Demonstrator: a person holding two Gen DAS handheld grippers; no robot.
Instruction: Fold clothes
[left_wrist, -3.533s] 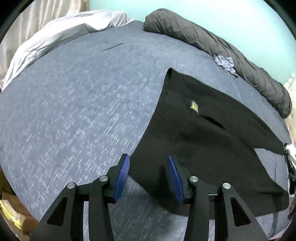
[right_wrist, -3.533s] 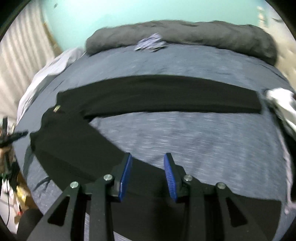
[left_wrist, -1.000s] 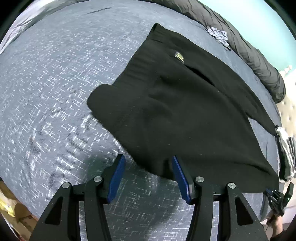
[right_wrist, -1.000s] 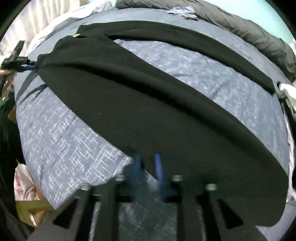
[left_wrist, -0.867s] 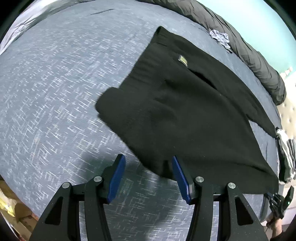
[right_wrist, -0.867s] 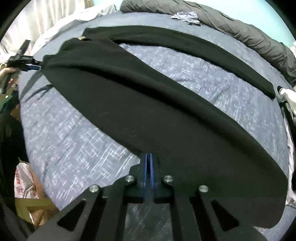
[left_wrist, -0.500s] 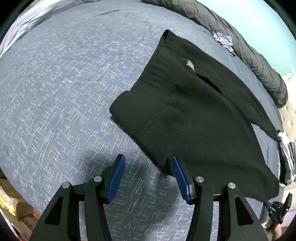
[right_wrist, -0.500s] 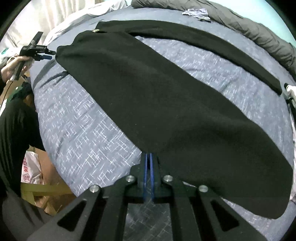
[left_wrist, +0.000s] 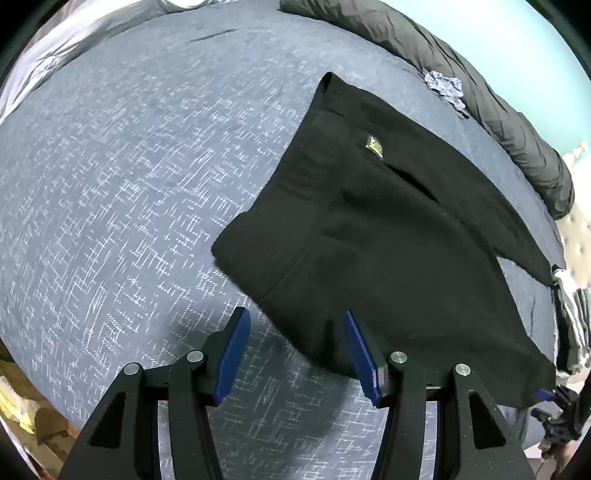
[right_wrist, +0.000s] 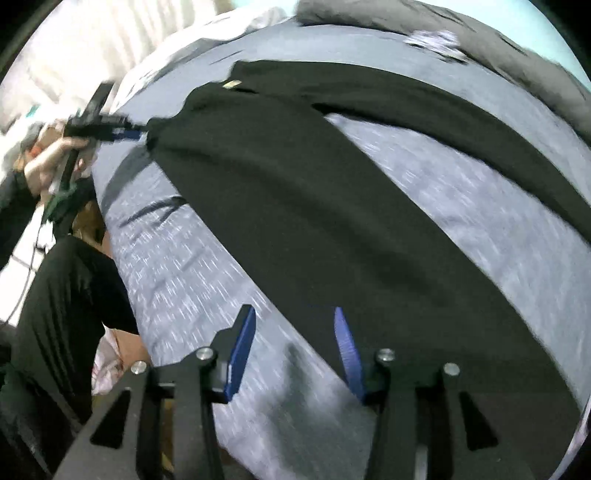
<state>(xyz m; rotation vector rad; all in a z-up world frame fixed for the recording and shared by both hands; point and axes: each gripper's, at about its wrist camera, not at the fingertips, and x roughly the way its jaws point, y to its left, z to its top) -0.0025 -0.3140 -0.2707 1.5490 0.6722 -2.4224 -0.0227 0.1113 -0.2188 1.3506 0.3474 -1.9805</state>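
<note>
Black trousers (left_wrist: 388, 236) lie spread on the blue-grey bed (left_wrist: 122, 177), with a small gold label near the waist. One leg is folded diagonally over toward the other. My left gripper (left_wrist: 295, 347) is open and empty, just off the near waist corner. My right gripper (right_wrist: 293, 343) is open and empty at the edge of the near trouser leg (right_wrist: 332, 221); this view is blurred. The left gripper also shows in the right wrist view (right_wrist: 110, 127), beside the waist corner.
A dark grey rolled duvet (left_wrist: 461, 88) runs along the far side of the bed, with a small crumpled cloth (left_wrist: 443, 86) by it. Grey-white clothes (left_wrist: 570, 321) lie at the right edge. A pale sheet (left_wrist: 55, 48) sits far left. Boxes and bags stand beside the bed.
My right gripper, shut on the trouser leg half a second ago, has opened and let it go. The leg now lies folded farther across. My left gripper stayed open and pulled back slightly.
</note>
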